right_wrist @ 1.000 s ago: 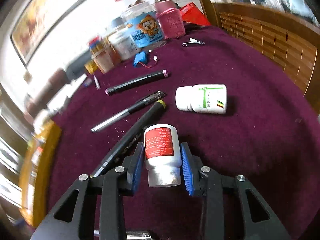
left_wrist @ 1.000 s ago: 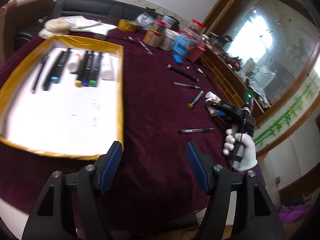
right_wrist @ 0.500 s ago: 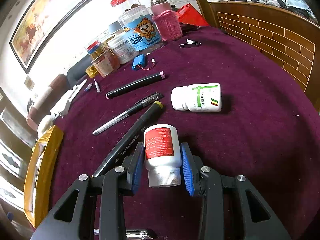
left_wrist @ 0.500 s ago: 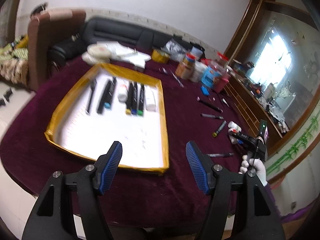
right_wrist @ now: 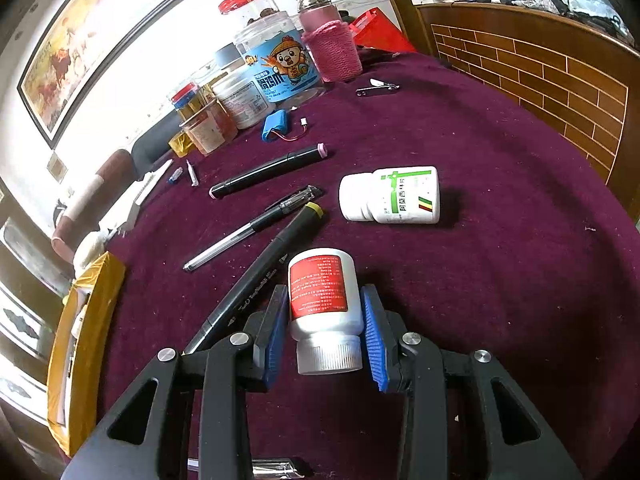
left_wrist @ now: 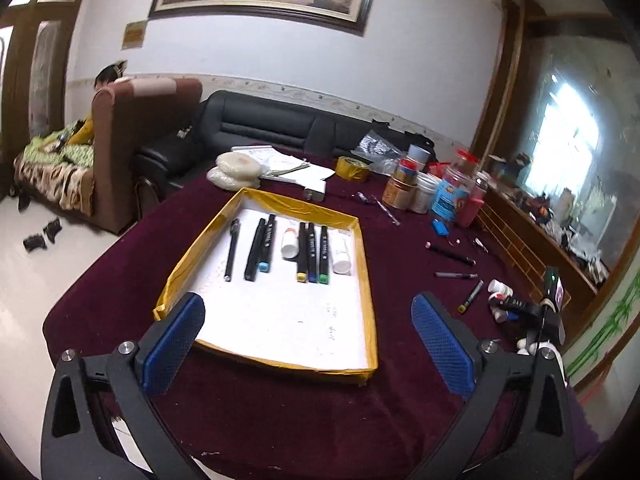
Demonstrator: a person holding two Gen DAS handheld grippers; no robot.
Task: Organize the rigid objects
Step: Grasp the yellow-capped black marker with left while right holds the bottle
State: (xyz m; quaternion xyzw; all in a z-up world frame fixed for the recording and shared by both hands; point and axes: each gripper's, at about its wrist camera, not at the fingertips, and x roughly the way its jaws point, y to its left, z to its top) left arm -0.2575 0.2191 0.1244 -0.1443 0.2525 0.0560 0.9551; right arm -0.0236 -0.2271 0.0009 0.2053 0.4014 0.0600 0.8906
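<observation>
My right gripper (right_wrist: 324, 330) jaws clamp the red-label bottle (right_wrist: 323, 300), cap toward me; left gripper (left_wrist: 316, 348) jaws opening, empty; bottle base hidden.

Tray (left_wrist: 362, 280): left on table (left_wrist: 400, 252)
In tray: markers (left_wrist: 312, 254) and bottles (left_wrist: 289, 242), far end
Right of tray: loose pens (right_wrist: 256, 226)
Jars (right_wrist: 276, 68): far right
Lying bottle (right_wrist: 390, 196): right of pens

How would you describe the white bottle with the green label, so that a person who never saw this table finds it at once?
Look at the dark red tablecloth, on the side near the brick-patterned wooden cabinet. To the right of the loose pens lies a white bottle on its side. Its label has green lines, while the other bottle, held in the right gripper, has a red label.
</observation>
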